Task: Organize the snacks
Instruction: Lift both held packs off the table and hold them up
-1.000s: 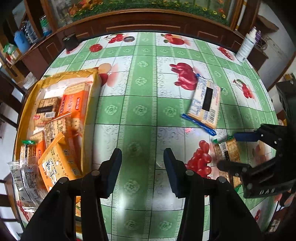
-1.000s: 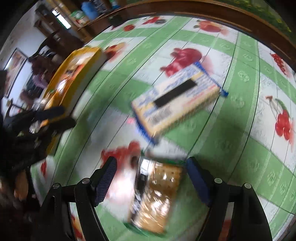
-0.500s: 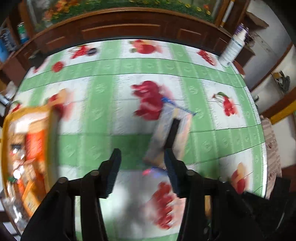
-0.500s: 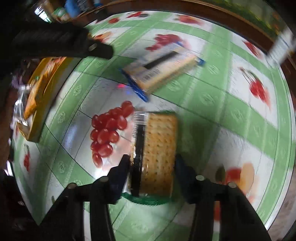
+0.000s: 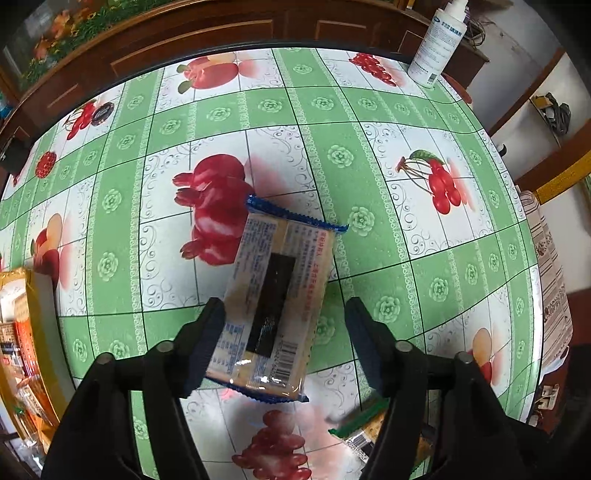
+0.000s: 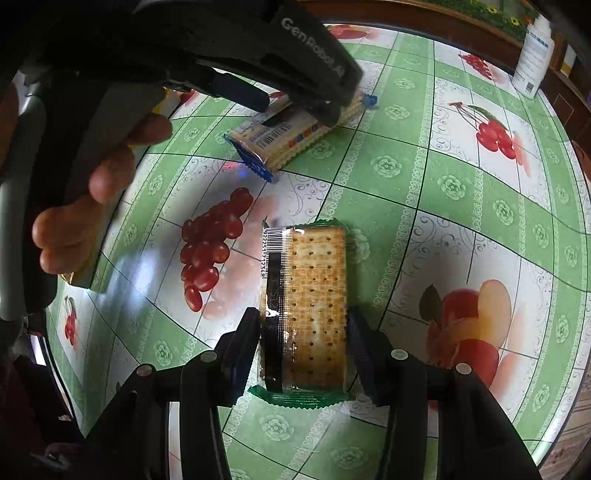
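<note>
A blue-edged cracker pack (image 5: pixel 280 295) lies flat on the green fruit-print tablecloth. My left gripper (image 5: pixel 285 306) hangs over its near half and its jaws are opening. The pack sits between them and the right pad stands clear of it. The right wrist view shows that same left gripper (image 6: pixel 314 74) above the blue-edged pack (image 6: pixel 280 136), with a person's hand (image 6: pixel 92 184) holding it. My right gripper (image 6: pixel 303 315) is shut on a green-edged cracker pack (image 6: pixel 314 295), with both pads pressed against its long sides. That green-edged pack (image 5: pixel 365 432) peeks out at the bottom right of the left wrist view.
A yellow box (image 5: pixel 33 332) holding several snack packs stands at the table's left edge. A white bottle (image 5: pixel 439 40) stands at the far right corner and also shows in the right wrist view (image 6: pixel 535 51). A dark wooden cabinet (image 5: pixel 221 33) runs behind the table.
My left gripper has moved right, away from the yellow box and over the blue-edged pack, and its jaws have spread. My right gripper has closed on the green-edged cracker pack.
</note>
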